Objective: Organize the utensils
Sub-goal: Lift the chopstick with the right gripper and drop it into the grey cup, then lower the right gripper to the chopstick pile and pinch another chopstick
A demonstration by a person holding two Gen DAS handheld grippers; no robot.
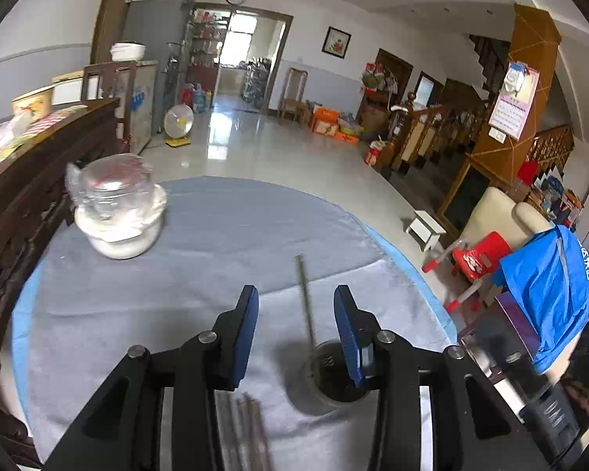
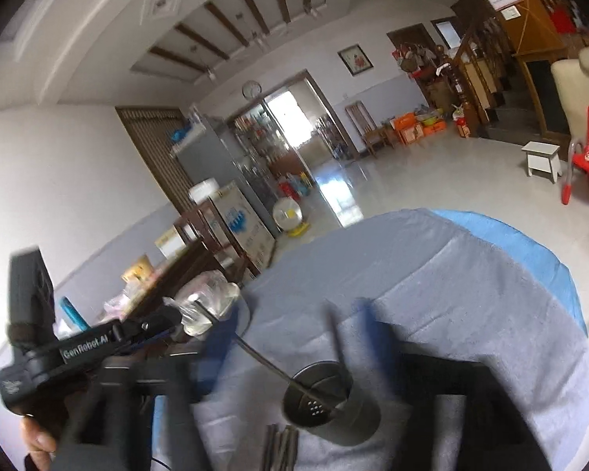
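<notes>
Left gripper (image 1: 295, 306) hangs over the table with its blue-padded fingers (image 1: 245, 325) wide apart, nothing between the pads. Just under the right-hand finger stands the dark holder cup (image 1: 330, 378), round, upright, small drain holes in its bottom. One thin grey chopstick (image 1: 306, 298) stands in it, leaning up and away through the gap between the fingers, touching neither pad. Below the left-hand finger, close to the camera, the loose chopsticks (image 1: 249, 428) lie flat in a bundle on the grey cloth (image 1: 216, 235), just beside the cup.

Over to the right wrist view: the right gripper (image 2: 294, 325) is badly smeared by motion. Its blue fingers (image 2: 367, 318) look spread, nothing held between them. The cup (image 2: 333, 404) sits below the gap, tilted in this view, holes showing in its base, the single chopstick (image 2: 267, 365) slanting out toward the left-hand finger. The bundle (image 2: 280, 447) lies at the bottom edge beside the cup.

Around it: ahead of the left gripper's left finger, well apart, a clear glass jar (image 1: 116, 192) rests in a white bowl (image 1: 121, 235), both blurred. Dark carved wooden furniture (image 1: 31, 180) runs along the table's left edge. Off past the right finger a blue jacket (image 1: 546, 298) drapes a chair, with a red plastic chair (image 1: 477, 259) near it. In the right view the other gripper's black body (image 2: 78, 349) crosses the lower left, a hand (image 2: 37, 443) beneath it.
</notes>
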